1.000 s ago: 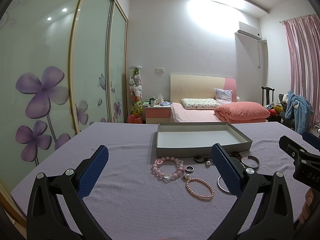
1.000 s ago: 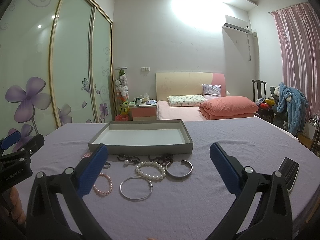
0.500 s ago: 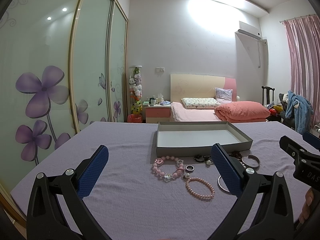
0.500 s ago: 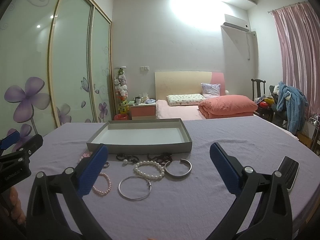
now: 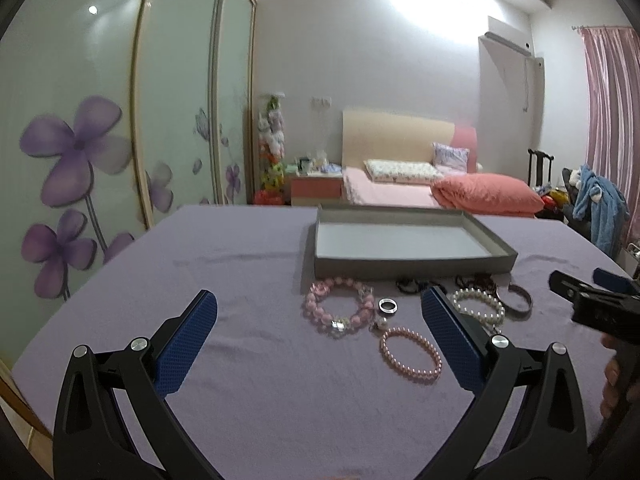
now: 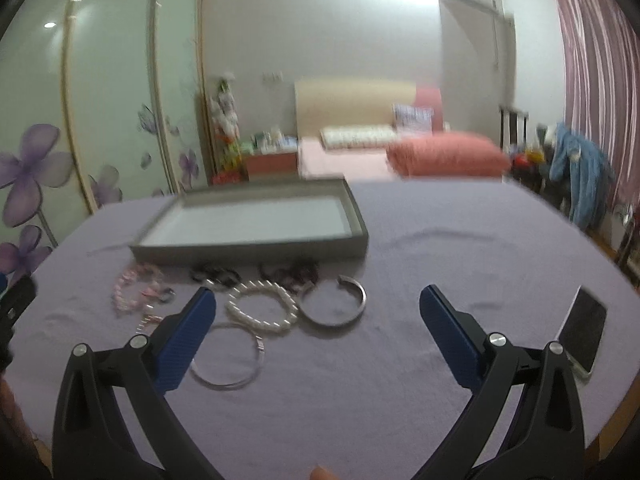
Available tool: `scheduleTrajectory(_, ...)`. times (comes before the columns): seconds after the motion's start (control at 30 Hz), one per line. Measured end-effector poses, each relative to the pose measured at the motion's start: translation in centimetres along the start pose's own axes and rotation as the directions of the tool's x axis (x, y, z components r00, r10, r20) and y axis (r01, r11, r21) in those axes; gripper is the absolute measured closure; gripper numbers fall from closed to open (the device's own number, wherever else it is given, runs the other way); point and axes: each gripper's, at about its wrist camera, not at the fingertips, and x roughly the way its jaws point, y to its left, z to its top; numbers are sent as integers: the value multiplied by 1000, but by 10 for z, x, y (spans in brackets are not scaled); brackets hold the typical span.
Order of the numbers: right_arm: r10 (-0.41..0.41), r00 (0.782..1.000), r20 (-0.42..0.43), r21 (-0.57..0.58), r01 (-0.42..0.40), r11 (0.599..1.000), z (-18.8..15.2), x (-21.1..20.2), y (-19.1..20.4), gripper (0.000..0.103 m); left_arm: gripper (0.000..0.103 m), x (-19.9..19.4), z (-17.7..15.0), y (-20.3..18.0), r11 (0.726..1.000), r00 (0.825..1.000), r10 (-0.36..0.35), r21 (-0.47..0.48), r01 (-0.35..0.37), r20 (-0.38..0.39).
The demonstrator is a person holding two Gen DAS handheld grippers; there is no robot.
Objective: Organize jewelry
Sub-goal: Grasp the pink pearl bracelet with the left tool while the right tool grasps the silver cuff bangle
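My left gripper (image 5: 318, 320) hangs wide open over bare purple cloth (image 5: 248, 384) at lower centre: clear room there. Ahead and right the way is cluttered: pink bead bracelet (image 5: 410, 355), ring (image 5: 387, 305), chunky pink bracelet (image 5: 339, 307), then the grey tray (image 5: 412, 266) wall. My right gripper (image 6: 318, 320), also wide open, has the silver bangle (image 6: 226, 356), pearl bracelet (image 6: 262, 305) and cuff (image 6: 334, 301) lower left of centre; phone (image 6: 583, 330) blocks lower right.

A bench (image 5: 248, 380) with a purple cloth carries a flat grey tray (image 5: 408, 268). In front of the tray lie bead bracelets (image 5: 410, 354), a small ring (image 5: 387, 305) and metal bangles (image 6: 334, 301). A phone (image 6: 582, 330) lies far right.
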Motion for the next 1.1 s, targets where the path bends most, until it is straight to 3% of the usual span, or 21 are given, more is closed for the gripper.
scheduleTrajectory(0.23,-50,970,-236,-49,39,998,-8,64,-10,15,2,17,-5,-5,998,993,-53,22,55,-102)
scheduleTrajectory(0.4,-55,945,-321,-53,40,998,-11,90,-10,20,2,28,-12,-12,996,983,-66,54,77,-174)
scheduleTrajectory(0.57,-66,947,-314,-73,45,996,-3,105,-6,24,2,40,-16,-14,994,967,-83,51,98,-240)
scheduleTrajectory(0.67,-40,949,-312,-64,21,998,1,113,-4,34,2,46,-16,-15,993,959,-93,45,109,-269)
scheduleTrajectory(0.7,-41,950,-311,-69,21,997,3,113,-3,38,4,48,-17,-16,993,957,-97,45,113,-275)
scheduleTrajectory(0.93,-38,949,-313,-60,20,998,6,115,-3,37,28,69,-19,-27,989,923,-119,39,143,-366)
scheduleTrajectory(1.1,-38,948,-317,-58,20,998,12,121,-4,35,37,81,-22,-30,989,902,-120,28,144,-414)
